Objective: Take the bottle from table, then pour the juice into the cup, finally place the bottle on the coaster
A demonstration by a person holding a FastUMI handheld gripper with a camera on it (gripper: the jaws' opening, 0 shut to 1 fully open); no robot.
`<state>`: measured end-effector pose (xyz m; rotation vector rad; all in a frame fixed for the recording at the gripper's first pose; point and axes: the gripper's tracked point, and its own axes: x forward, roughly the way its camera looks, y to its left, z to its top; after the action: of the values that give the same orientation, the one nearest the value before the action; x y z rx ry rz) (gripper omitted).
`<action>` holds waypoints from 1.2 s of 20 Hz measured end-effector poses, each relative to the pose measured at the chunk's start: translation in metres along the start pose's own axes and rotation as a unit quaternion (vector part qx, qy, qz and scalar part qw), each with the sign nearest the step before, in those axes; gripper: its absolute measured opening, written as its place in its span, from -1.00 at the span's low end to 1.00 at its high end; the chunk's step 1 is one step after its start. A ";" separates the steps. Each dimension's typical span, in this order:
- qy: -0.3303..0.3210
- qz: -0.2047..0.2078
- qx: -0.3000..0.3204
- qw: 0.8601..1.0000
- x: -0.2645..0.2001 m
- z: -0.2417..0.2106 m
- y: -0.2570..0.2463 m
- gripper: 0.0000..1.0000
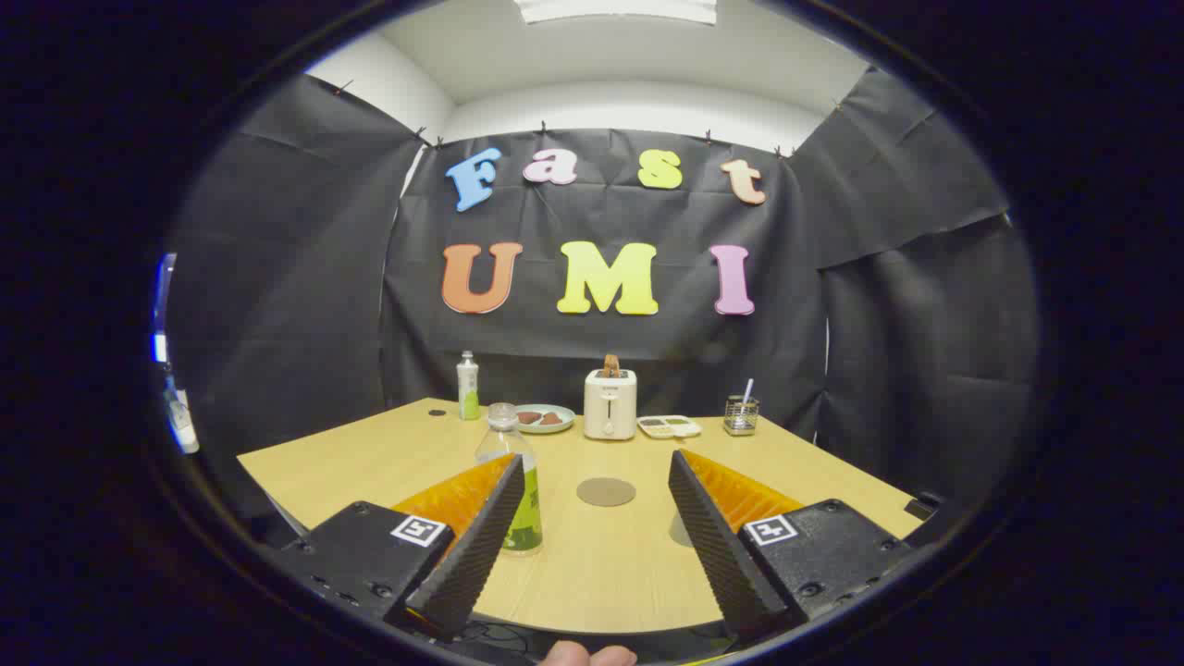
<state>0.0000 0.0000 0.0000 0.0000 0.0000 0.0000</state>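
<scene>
A light wooden table point(388, 458) stands inside a booth hung with black cloth, and I am looking along it over my gripper point(598, 495), whose fingers stand wide apart with nothing between them.

The relation that matters is this: the bottle point(514, 481) does not sit in the gap. It stands just ahead of my left finger point(481, 541), its lower part partly hidden behind that finger's tip, so it lies off to the left of the line running between the jaws. Its long axis is vertical, with the mouth pointing straight up and greenish juice in the lower portion. I judge that I need to shift the gripper left and forward so the body comes between the two fingers before closing, keeping the grip level across that upright axis.

The round coaster point(606, 491) lies flat on the table beyond the fingers, almost centred in the gap and to the right of the bottle. A pale rounded shape shows just behind my right finger point(717, 532); it may be the cup, but I cannot tell.

Along the far edge stand a second bottle point(468, 386), a plate point(544, 418), a toaster point(610, 403), a small tray point(670, 426) and a wire holder point(741, 415), all well apart from the work.
</scene>
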 end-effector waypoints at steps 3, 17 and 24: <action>-0.006 0.014 0.000 1.000 -0.004 0.001 0.011 1.00; 0.010 0.049 -0.012 0.999 0.006 -0.006 0.055 1.00; 0.005 0.033 -0.001 0.999 0.014 -0.011 0.053 1.00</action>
<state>0.0141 0.0530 -0.0107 -0.0018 0.0095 0.0669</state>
